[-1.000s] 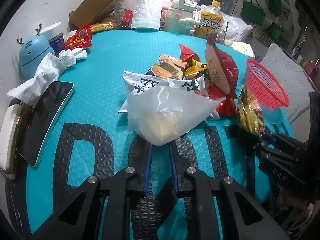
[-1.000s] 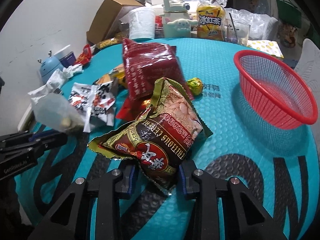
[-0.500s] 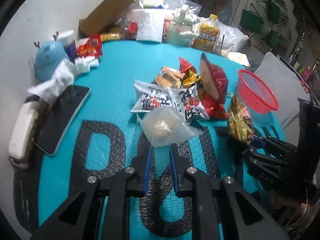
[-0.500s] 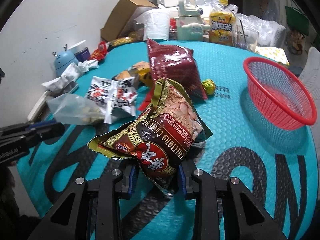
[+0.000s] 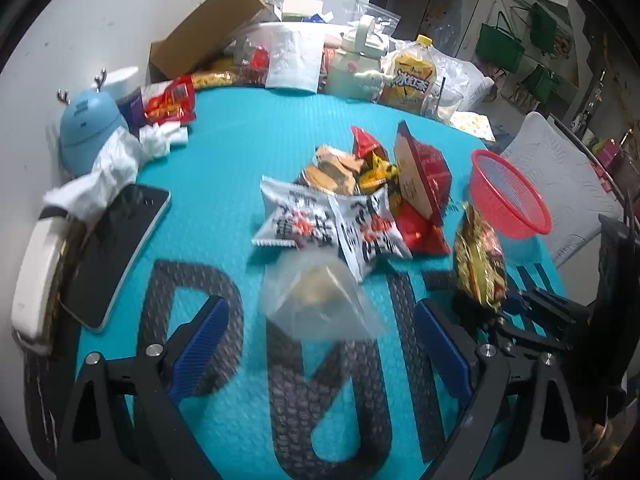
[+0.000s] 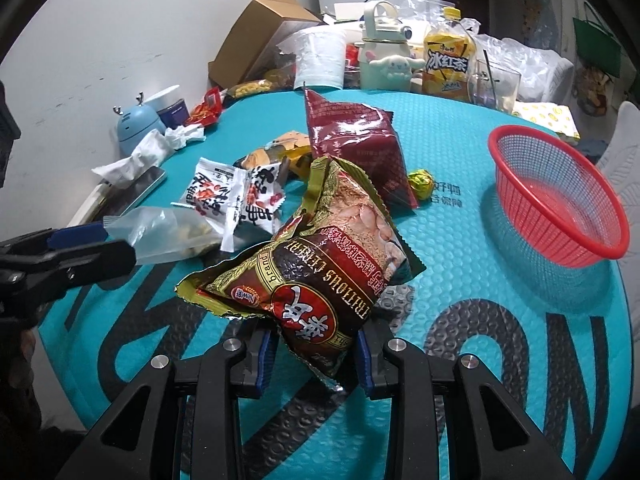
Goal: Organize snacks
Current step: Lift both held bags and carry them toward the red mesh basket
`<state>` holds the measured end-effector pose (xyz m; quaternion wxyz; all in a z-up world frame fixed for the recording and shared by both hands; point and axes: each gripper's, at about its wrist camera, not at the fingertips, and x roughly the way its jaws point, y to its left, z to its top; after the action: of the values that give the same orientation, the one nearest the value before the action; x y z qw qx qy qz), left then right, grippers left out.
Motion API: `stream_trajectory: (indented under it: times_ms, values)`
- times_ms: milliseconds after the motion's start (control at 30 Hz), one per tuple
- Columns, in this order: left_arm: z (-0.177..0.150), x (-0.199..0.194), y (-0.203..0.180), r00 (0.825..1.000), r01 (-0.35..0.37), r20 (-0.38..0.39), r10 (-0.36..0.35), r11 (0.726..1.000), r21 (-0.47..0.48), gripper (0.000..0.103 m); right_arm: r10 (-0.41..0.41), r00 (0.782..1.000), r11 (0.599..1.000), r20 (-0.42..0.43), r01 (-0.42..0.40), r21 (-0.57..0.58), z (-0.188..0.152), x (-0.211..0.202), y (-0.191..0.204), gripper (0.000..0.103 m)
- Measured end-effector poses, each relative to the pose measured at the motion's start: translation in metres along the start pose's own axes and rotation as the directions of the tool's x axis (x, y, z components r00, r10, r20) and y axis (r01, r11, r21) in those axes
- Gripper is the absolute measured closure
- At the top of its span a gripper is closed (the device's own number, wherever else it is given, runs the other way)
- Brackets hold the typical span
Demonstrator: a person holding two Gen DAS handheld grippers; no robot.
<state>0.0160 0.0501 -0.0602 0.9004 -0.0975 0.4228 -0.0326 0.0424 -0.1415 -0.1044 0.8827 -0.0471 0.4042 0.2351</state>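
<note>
My left gripper (image 5: 320, 312) hangs over the teal mat (image 5: 240, 152) with its jaws opening wide. A clear plastic bag (image 5: 320, 300) with pale snack pieces sits blurred between the jaws, and neither pad presses on it. The right wrist view shows this bag (image 6: 164, 234) at the left gripper's (image 6: 116, 240) tips. My right gripper (image 6: 312, 344) is shut on a gold-and-brown snack bag (image 6: 320, 264) held above the mat. A red mesh basket (image 6: 532, 184) stands empty to its right. White peanut packets (image 5: 320, 220) and a dark red bag (image 6: 352, 136) lie in the middle pile.
A phone (image 5: 116, 252), crumpled tissue (image 5: 108, 168) and a blue humidifier (image 5: 86, 120) line the mat's left edge. At the back stand a cardboard box (image 5: 208, 32), a cream bottle (image 5: 356, 68) and an iced tea bottle (image 5: 412, 80). A white chair (image 5: 560, 184) is beyond the basket.
The left jaws went from shut on the clear bag to wide open, and the bag now shows blurred and loose between them. The right gripper keeps its hold on the gold-and-brown bag.
</note>
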Motion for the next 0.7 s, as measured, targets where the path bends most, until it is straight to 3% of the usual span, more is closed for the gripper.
stream_trajectory:
  times_ms: [167,400,500,633,700]
  values:
    - [0.011,0.007,0.0,0.999,-0.028,0.023,0.028,0.999,0.015,0.008,-0.007,1.0,1.0,-0.003,0.007,0.005,0.004,0.004,-0.002,0.071]
    - [0.013,0.045,0.011,0.995,0.012,-0.102,-0.014,1.0,-0.028,0.009,-0.01,1.0,1.0,-0.017,0.011,0.01,0.008,0.011,-0.006,0.071]
    - [0.009,0.056,0.012,0.989,0.023,-0.146,-0.029,0.999,-0.038,0.021,-0.014,1.0,1.0,-0.027,0.014,0.011,0.009,0.014,-0.007,0.071]
    - [0.005,0.058,0.013,0.99,0.018,-0.143,-0.023,0.999,-0.037,0.056,-0.016,0.999,1.0,-0.033,0.017,0.009,0.01,0.016,-0.007,0.071]
    - [0.004,0.056,0.013,0.99,0.023,-0.137,-0.026,0.999,-0.024,0.059,-0.015,0.999,1.0,-0.035,0.015,0.008,0.01,0.016,-0.006,0.071]
